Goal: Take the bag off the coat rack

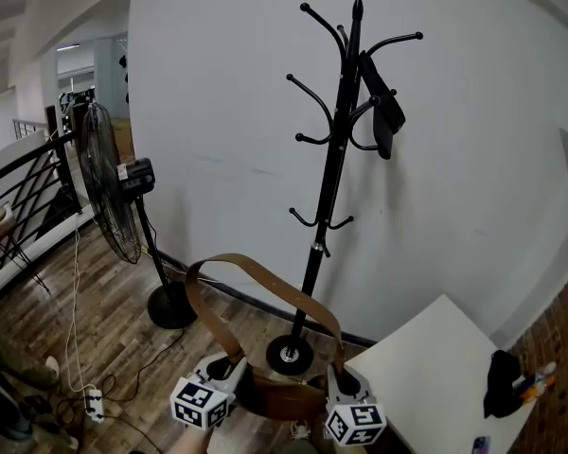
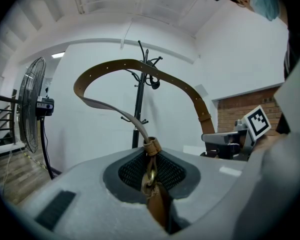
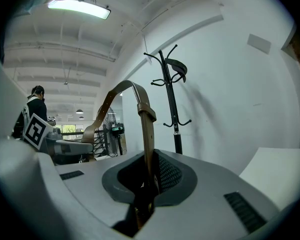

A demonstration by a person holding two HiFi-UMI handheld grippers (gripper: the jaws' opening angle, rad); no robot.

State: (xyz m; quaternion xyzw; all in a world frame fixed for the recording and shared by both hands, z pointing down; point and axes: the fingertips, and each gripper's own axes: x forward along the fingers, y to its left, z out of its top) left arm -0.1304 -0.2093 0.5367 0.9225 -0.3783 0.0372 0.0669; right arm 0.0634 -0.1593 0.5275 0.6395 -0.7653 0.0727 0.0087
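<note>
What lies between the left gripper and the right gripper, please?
The brown bag hangs between the left gripper and right gripper, its strap arching above them; the head view shows this.

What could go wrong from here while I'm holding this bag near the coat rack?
The left gripper and right gripper have their jaws shut only on the ends of the strap, so the brown bag hanging between them could slip or swing. The strap's loose loop stands high, close to the coat rack, and might snag a lower hook if carried that way.
</note>
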